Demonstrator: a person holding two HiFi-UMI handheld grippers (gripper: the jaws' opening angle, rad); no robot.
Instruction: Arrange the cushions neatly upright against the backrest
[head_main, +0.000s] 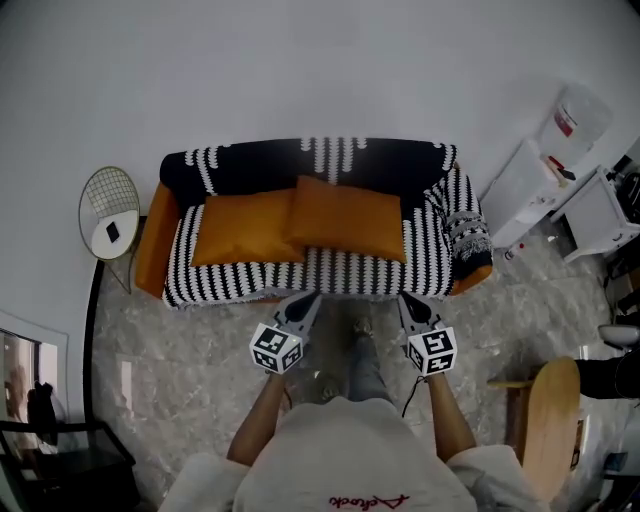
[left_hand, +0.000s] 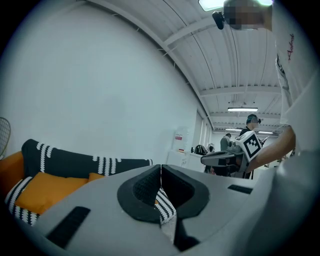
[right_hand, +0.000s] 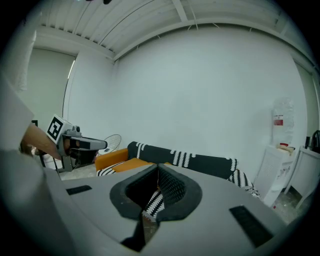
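lying on one sofa (head_main: 432, 250): two orange cushions (head_main: 245, 228); left claw (head_main: 307, 298), right claw (head_main: 405, 299) closed.

Jaws closed — left gripper (head_main: 311, 297), right gripper (head_main: 405, 298) alike.

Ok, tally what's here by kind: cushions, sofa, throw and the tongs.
Orange cushions: 2
Sofa: 1
Striped throw: 1
Tongs: 2, left tongs and right tongs, both shut
Total: 6
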